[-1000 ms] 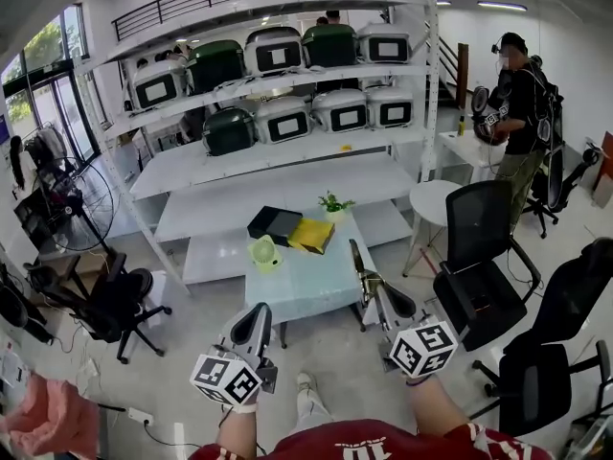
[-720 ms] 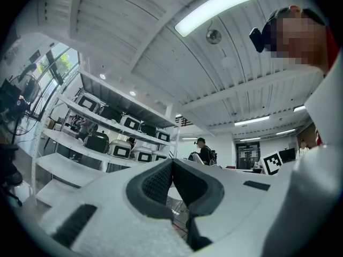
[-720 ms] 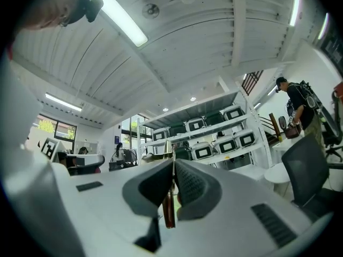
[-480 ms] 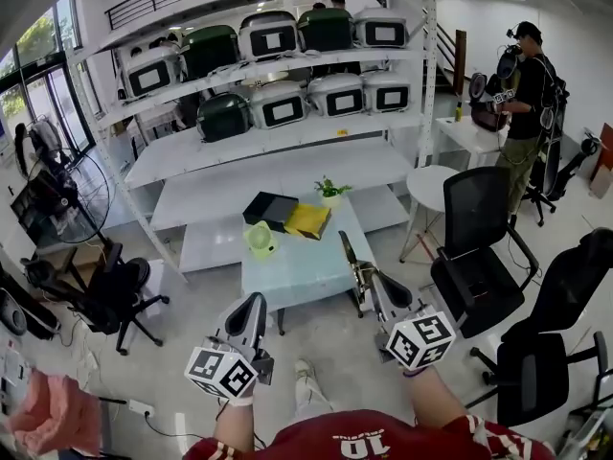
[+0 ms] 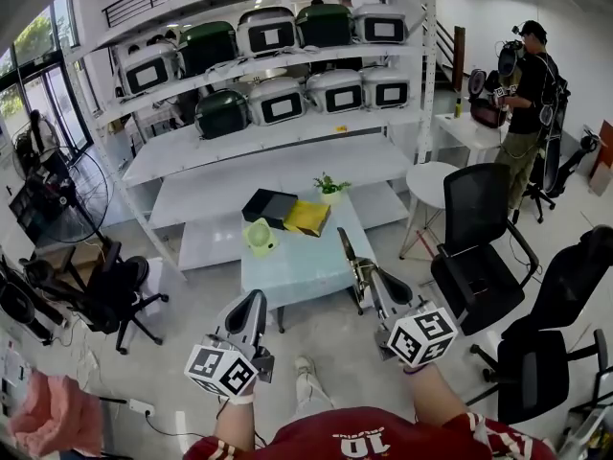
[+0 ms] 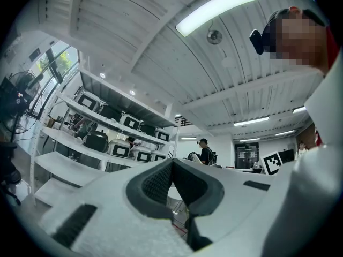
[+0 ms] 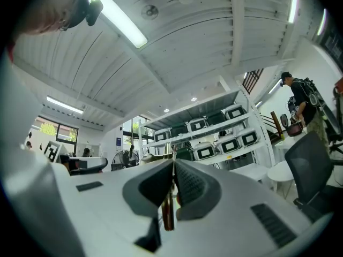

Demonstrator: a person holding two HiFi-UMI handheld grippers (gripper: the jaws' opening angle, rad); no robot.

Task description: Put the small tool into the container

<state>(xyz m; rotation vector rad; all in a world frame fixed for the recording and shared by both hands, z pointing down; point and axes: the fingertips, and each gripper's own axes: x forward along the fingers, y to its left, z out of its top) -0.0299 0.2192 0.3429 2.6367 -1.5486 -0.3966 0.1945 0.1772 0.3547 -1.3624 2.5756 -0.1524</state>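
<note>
My right gripper is shut on a thin small tool with a brown handle and a metal shaft that sticks out past the jaws. It hangs above the floor, just off the near right corner of the pale glass table. My left gripper is shut with nothing between its pads, short of the table's near edge. On the table's far left stands a light green container, well ahead of both grippers.
A black box, a yellow item and a small plant sit at the table's far end. White shelving with appliances stands behind. Office chairs are on the right, another on the left. A person stands far right.
The view has shifted slightly and the table sits a little higher and nearer. Both grippers keep their pose, the right one still shut on the tool.
</note>
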